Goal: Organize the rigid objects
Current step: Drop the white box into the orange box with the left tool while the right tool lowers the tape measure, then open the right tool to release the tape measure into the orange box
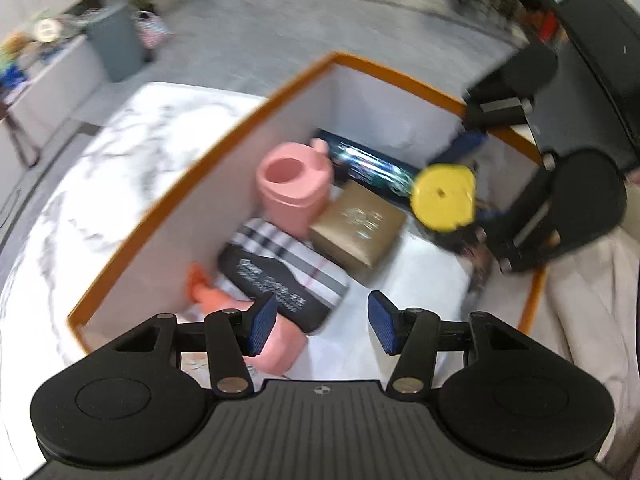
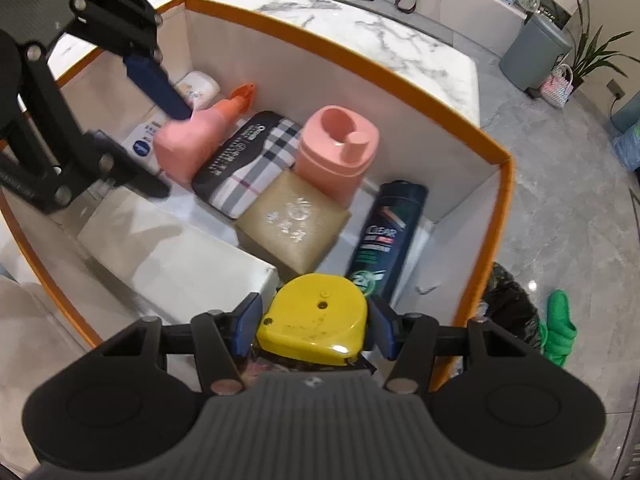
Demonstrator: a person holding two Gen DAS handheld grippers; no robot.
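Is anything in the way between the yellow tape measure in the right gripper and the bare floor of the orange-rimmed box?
Nothing visible blocks it. The right gripper holds the yellow tape measure above bare floor of the box, between the gold box and the shampoo bottle. The left gripper hangs apart.

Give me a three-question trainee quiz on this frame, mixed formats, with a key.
1. True or false: the right gripper holds the yellow tape measure.
2. Which lies between the gold box and the orange-rimmed box wall? A) dark shampoo bottle B) pink spray bottle C) plaid pouch
3. Fill in: nothing sits between the pads of the ___ gripper.

Key: 1 true; 2 A; 3 left.
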